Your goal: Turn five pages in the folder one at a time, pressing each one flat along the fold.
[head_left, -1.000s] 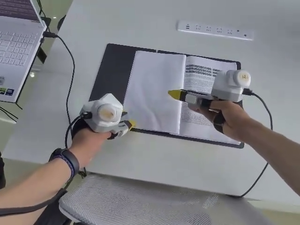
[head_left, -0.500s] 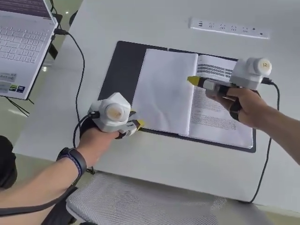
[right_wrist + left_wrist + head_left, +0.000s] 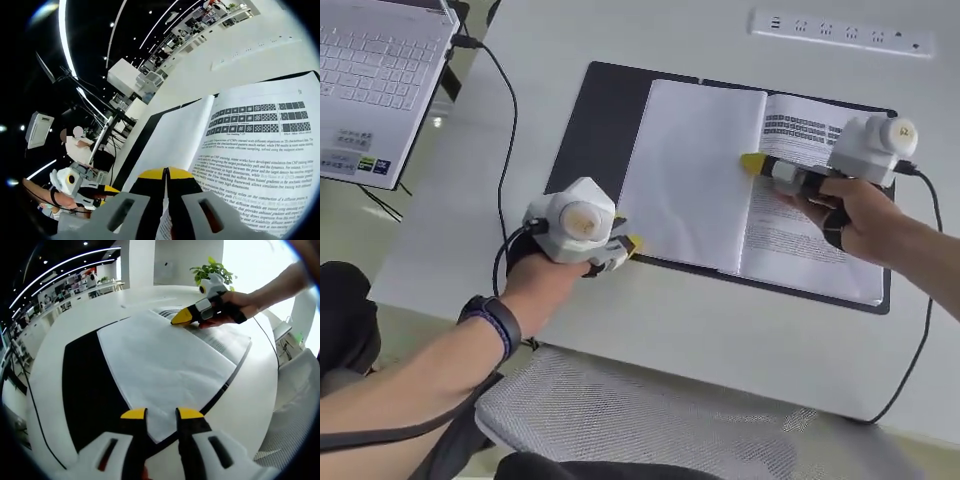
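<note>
One folder (image 3: 595, 130), one laptop (image 3: 380, 80), one power strip (image 3: 840, 32). Two grippers: a left gripper (image 3: 628, 246) and a right gripper (image 3: 752, 163).

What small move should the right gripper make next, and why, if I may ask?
Probably draw the right gripper toward the person along the fold: its shut jaws sit far up it, while the left gripper sits at the near corner of the blank page.
</note>
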